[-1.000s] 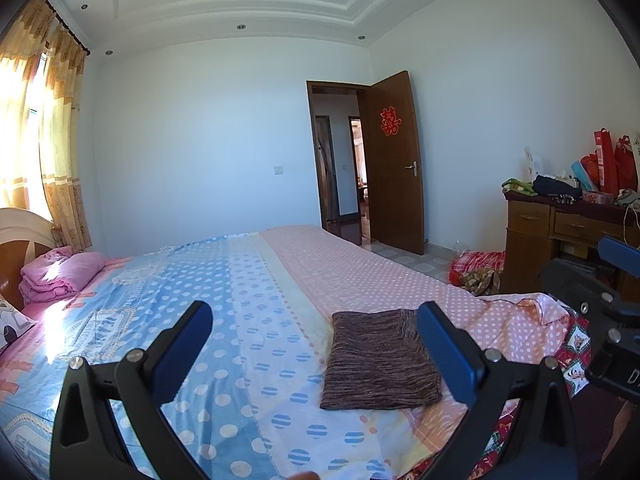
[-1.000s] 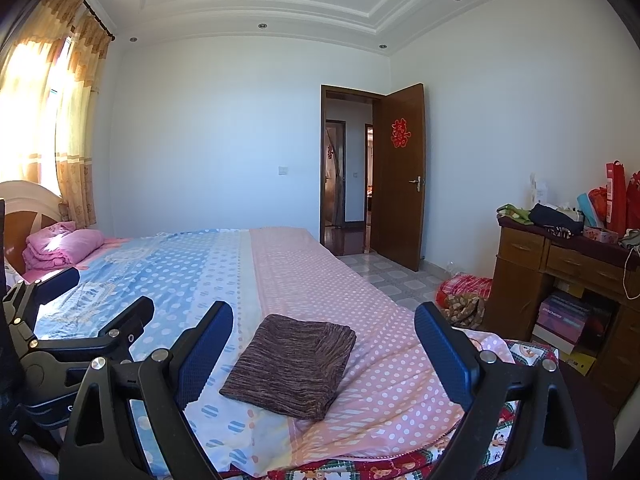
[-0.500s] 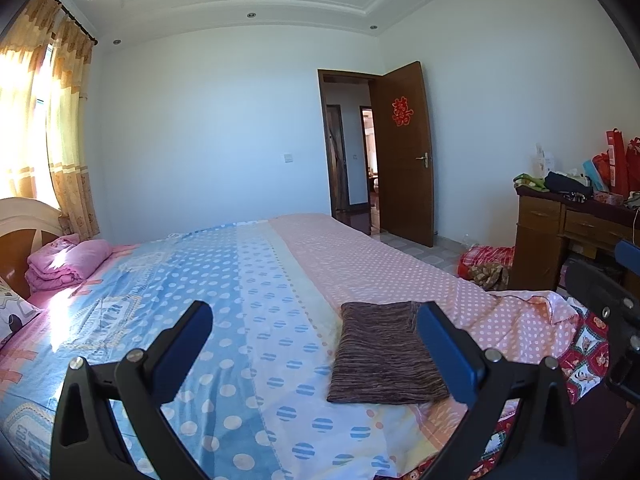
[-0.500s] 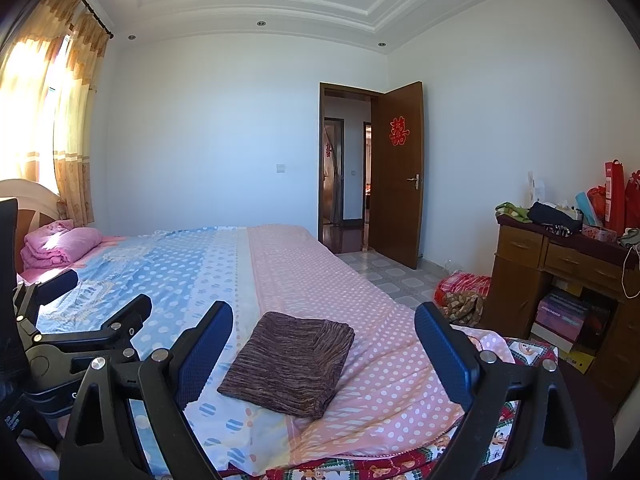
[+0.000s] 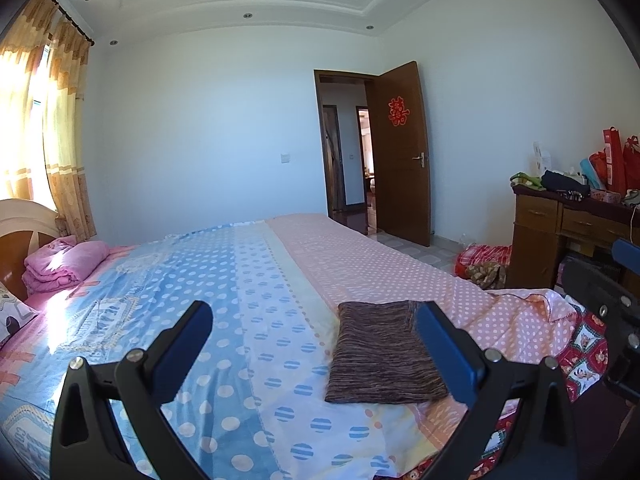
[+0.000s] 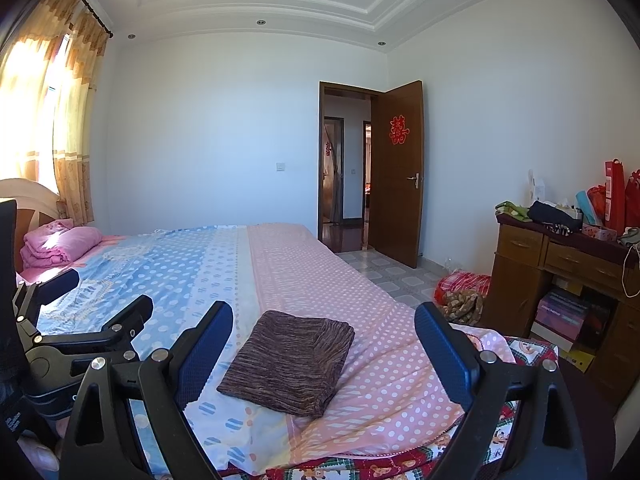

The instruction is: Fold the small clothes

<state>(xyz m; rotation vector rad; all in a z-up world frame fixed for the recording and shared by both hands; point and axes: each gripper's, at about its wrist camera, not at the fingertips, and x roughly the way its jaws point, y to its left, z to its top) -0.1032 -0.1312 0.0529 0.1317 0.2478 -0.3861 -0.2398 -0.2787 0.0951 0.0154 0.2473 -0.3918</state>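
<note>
Both the left tongs (image 5: 314, 322) and the right tongs (image 6: 324, 322) are hanging spread wide and empty above the bed (image 6: 304, 264). The folded brown knit garment (image 6: 290, 362) is lying flat near the bed's near edge, with bare sheet around it.

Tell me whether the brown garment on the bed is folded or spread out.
Folded. The brown garment lies as a compact, layered rectangle on the bedsheet, with stacked edges showing at its right corner.

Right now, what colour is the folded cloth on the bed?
Dark brown with thin streaky stripes, the folded cloth shows best in the right wrist view.
</note>
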